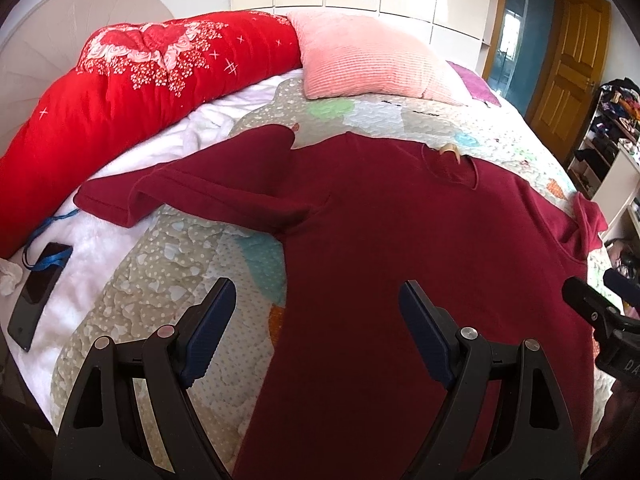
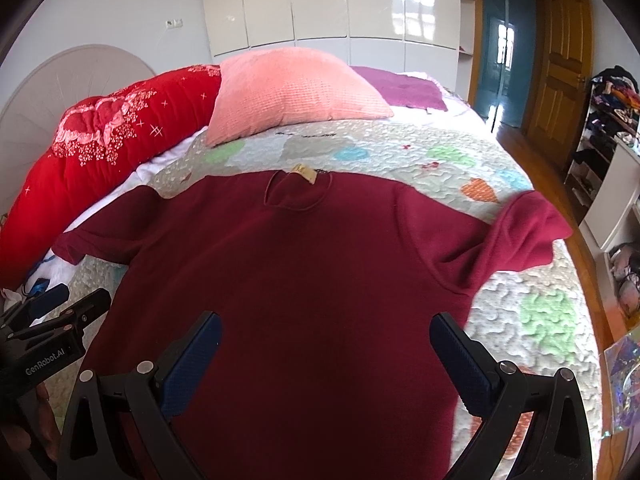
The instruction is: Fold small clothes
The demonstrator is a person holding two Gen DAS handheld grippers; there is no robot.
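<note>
A dark red T-shirt (image 1: 400, 240) lies spread flat on the quilted bed, neckline and tan label at the far side; it also fills the right wrist view (image 2: 304, 280). Its left sleeve (image 1: 192, 196) is bunched and partly folded over, and its right sleeve (image 2: 524, 236) is crumpled upward. My left gripper (image 1: 316, 308) is open and empty, hovering over the shirt's lower left edge. My right gripper (image 2: 326, 336) is open and empty, over the shirt's lower middle. Each gripper shows at the edge of the other's view.
A patchwork quilt (image 2: 532, 320) covers the bed. A red floral duvet (image 1: 120, 92) and a pink pillow (image 2: 292, 88) lie at the far side. A black phone (image 1: 38, 296) with a blue strap lies at the left. Cluttered shelves (image 2: 608, 128) stand at the right.
</note>
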